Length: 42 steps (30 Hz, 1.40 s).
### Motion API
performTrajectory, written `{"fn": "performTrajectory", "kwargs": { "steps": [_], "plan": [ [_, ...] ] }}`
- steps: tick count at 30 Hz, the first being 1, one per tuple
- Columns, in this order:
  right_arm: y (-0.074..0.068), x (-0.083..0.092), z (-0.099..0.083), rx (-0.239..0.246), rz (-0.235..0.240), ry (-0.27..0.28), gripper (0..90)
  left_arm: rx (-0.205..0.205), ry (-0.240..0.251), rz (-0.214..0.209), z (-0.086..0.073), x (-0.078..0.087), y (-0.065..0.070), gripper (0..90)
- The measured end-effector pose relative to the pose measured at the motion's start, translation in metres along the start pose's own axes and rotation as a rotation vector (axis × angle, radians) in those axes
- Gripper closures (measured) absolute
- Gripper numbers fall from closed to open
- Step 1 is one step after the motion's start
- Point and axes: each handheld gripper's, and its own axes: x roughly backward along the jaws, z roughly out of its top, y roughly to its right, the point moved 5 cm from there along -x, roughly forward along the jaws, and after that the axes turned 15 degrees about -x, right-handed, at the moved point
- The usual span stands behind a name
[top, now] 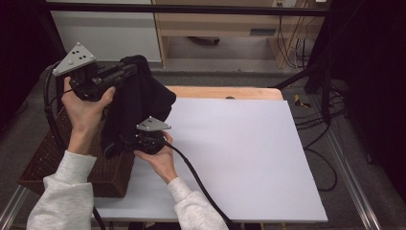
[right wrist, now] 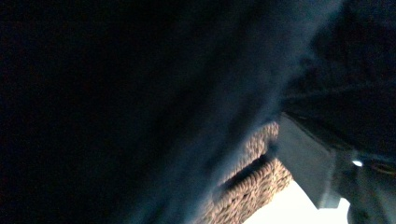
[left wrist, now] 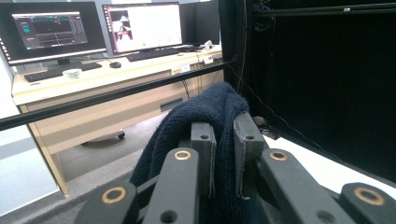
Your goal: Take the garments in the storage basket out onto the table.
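A dark navy knit garment (top: 141,96) hangs in the air over a brown wicker basket (top: 57,158) at the table's left edge. My left gripper (top: 128,70) is raised at the upper left, shut on the garment's top fold. In the left gripper view the knit (left wrist: 205,107) is pinched between the two pads (left wrist: 203,154). Lower down, my right gripper (top: 118,144) reaches left into the hanging cloth, and its jaw tips are buried in it. The right gripper view is crowded by blurred dark fabric (right wrist: 140,93), with one grey finger (right wrist: 306,161) and the basket's rim (right wrist: 252,186) at the lower right.
A large white board (top: 239,153) covers the wooden table (top: 225,92) to the right of the basket. Black frame bars and loose cables (top: 321,120) run along the right side. A desk with monitors (left wrist: 140,28) stands beyond the table.
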Motion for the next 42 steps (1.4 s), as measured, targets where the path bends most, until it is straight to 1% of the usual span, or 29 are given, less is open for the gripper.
{"fn": "performTrajectory", "kwargs": {
  "steps": [1,3,4,7,8,10,12,15,18,19,20,21,22,23,24,25,27,28,29,30,31,32,33,34,35,36,37,38,42],
  "plan": [
    [0.0,-0.002,0.0,0.002,-0.004,0.001,33.3,0.002,0.0,-0.001,0.0,0.0,0.0,81.1],
    [-0.001,-0.004,0.001,0.014,-0.019,0.008,42.5,0.001,0.002,-0.003,0.0,0.0,0.001,81.1],
    [-0.001,-0.004,0.002,0.018,-0.026,0.014,48.5,0.001,0.001,-0.004,0.0,0.0,0.001,81.1],
    [0.001,-0.004,0.003,0.016,-0.031,0.008,72.6,0.0,0.0,-0.003,-0.001,0.0,0.0,81.1],
    [0.002,-0.003,0.003,0.021,-0.034,0.004,78.0,-0.002,-0.001,-0.002,-0.001,0.001,0.0,81.1],
    [0.004,0.002,0.004,0.022,-0.021,-0.002,81.7,-0.001,0.0,-0.002,-0.001,0.001,-0.001,81.1],
    [0.007,0.007,0.004,0.015,-0.012,-0.006,83.1,0.003,0.004,0.005,-0.002,0.002,-0.003,81.1],
    [0.009,0.015,0.004,0.027,-0.006,-0.001,83.9,0.0,0.004,0.016,-0.002,0.003,-0.005,81.1],
    [0.01,0.021,0.004,0.033,-0.002,0.009,84.3,0.001,0.004,0.018,-0.003,0.003,-0.006,81.1],
    [0.012,0.025,0.005,0.034,-0.005,0.017,84.4,0.001,0.004,0.021,-0.003,0.003,-0.006,81.1],
    [0.015,0.034,0.008,0.033,-0.004,0.03,84.5,0.005,0.006,0.027,-0.003,0.003,-0.007,81.1],
    [0.015,0.034,0.008,0.033,-0.004,0.03,84.5,0.005,0.006,0.027,-0.003,0.003,-0.007,81.1],
    [0.019,0.044,0.014,0.025,0.0,0.048,84.7,0.006,0.005,0.03,-0.004,0.002,-0.009,81.1],
    [0.019,0.044,0.014,0.025,0.0,0.048,84.7,0.006,0.005,0.03,-0.004,0.002,-0.009,81.0],
    [0.023,0.055,0.019,0.031,-0.002,0.056,84.7,0.005,0.003,0.031,-0.004,0.002,-0.009,81.1],
    [0.023,0.055,0.019,0.031,-0.002,0.056,84.7,0.007,0.001,0.032,-0.004,0.002,-0.01,81.1],
    [0.028,0.066,0.022,0.033,-0.007,0.066,84.8,0.007,-0.003,0.033,-0.006,0.002,-0.01,81.0],
    [0.033,0.077,0.025,0.033,-0.01,0.073,84.8,0.004,-0.014,0.034,-0.008,0.0,-0.009,81.0],
    [0.035,0.082,0.026,0.037,-0.013,0.08,84.8,0.002,-0.017,0.036,-0.009,-0.001,-0.009,81.0],
    [0.035,0.082,0.026,0.037,-0.013,0.08,84.8,0.002,-0.017,0.036,-0.009,-0.001,-0.009,81.0],
    [0.039,0.093,0.029,0.035,-0.013,0.089,84.9,0.005,-0.023,0.033,-0.011,-0.003,-0.008,81.0],
    [0.041,0.098,0.031,0.043,-0.015,0.093,84.9,0.003,-0.028,0.031,-0.012,-0.004,-0.008,81.0],
    [0.041,0.098,0.031,0.043,-0.015,0.093,84.9,0.003,-0.028,0.031,-0.012,-0.004,-0.008,81.0],
    [0.044,0.109,0.034,0.049,-0.018,0.102,84.9,0.004,-0.034,0.029,-0.014,-0.007,-0.007,81.0],
    [0.044,0.109,0.034,0.049,-0.018,0.102,84.9,0.004,-0.034,0.029,-0.014,-0.007,-0.007,81.0],
    [0.045,0.114,0.036,0.047,-0.018,0.105,84.9,0.004,-0.036,0.029,-0.015,-0.008,-0.006,81.0],
    [0.048,0.125,0.04,0.053,-0.021,0.117,85.0,0.004,-0.043,0.038,-0.017,-0.009,-0.007,81.0],
    [0.049,0.13,0.041,0.053,-0.018,0.117,85.0,0.012,-0.043,0.034,-0.018,-0.01,-0.007,81.0],
    [0.057,0.148,0.046,0.056,-0.033,0.126,85.1,0.012,-0.05,0.029,-0.02,-0.01,-0.007,81.0]
  ]
}}
